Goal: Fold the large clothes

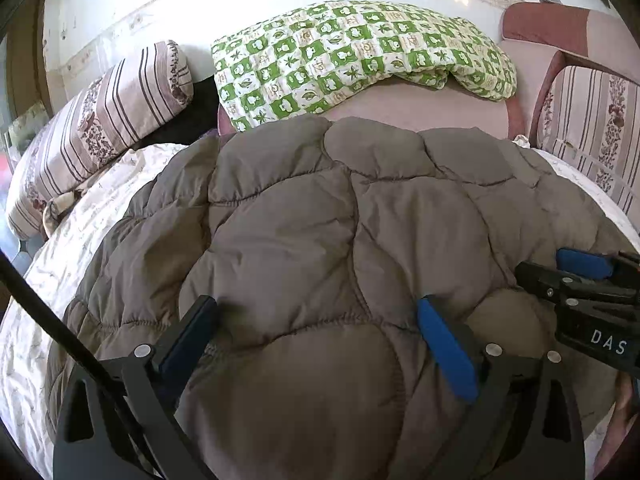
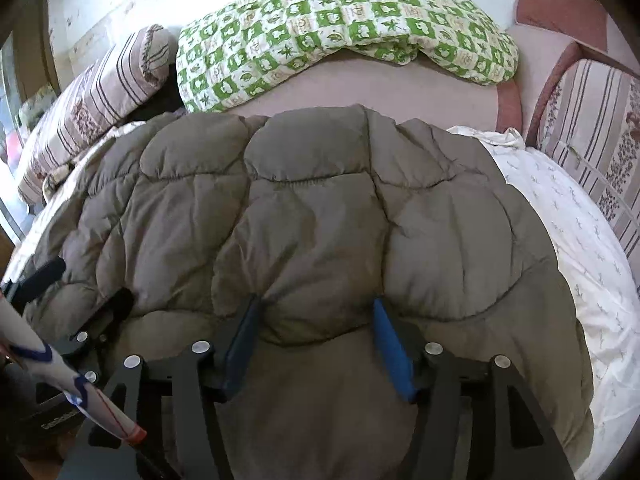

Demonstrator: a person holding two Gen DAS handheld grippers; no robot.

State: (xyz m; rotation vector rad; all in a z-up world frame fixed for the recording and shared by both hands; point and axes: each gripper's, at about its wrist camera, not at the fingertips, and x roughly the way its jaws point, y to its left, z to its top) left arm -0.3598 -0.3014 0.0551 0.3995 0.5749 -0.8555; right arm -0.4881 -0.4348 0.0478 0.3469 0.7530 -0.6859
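A brown-grey quilted puffer coat (image 1: 304,216) (image 2: 312,208) lies spread over the bed, filling the middle of both views. My left gripper (image 1: 316,312) hovers at its near edge with its blue pads (image 1: 446,344) far apart and the padded cloth bulging up between them; it is open. My right gripper (image 2: 316,312) sits just to the right of it, also at the near edge. Its pads (image 2: 392,344) stand apart on either side of one puffy section without squeezing it. Each gripper shows in the other's view: the right gripper (image 1: 576,280), the left gripper (image 2: 88,288).
A green-and-white checked quilt (image 1: 352,48) (image 2: 340,24) lies folded at the head of the bed. Striped pillows flank it, one left (image 1: 100,120) and one right (image 1: 592,120). A white patterned sheet (image 2: 580,232) shows around the coat. A white sleeve (image 2: 60,376) crosses the lower left.
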